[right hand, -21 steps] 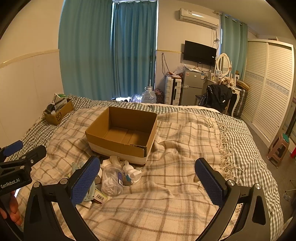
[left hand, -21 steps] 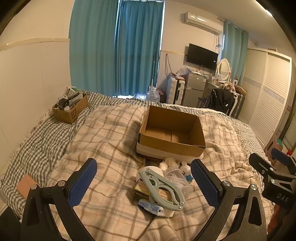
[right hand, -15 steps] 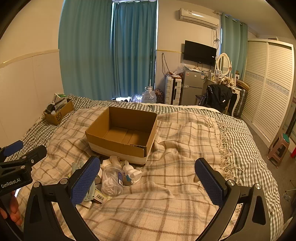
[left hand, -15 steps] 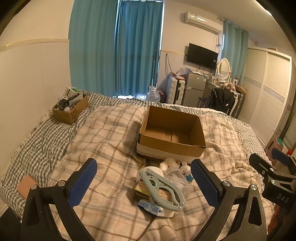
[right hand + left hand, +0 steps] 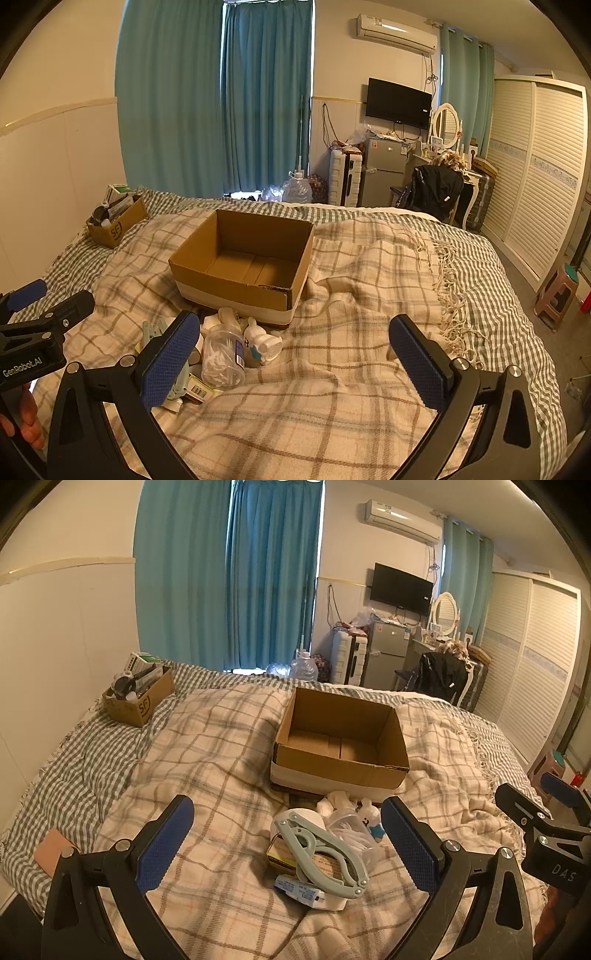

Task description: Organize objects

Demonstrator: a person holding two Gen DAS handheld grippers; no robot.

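An open, empty cardboard box sits on the plaid blanket. In front of it lies a pile: a grey-green folding hanger, a clear jar of cotton swabs, a small white bottle, a blue-white packet and a flat box under them. My left gripper is open, hovering just before the pile. My right gripper is open, to the right of the pile; the jar lies by its left finger.
A small cardboard box full of items sits at the bed's far left by the wall. A pink object lies at the near left edge. A fridge, chair and wardrobe stand beyond the bed. A stool stands right.
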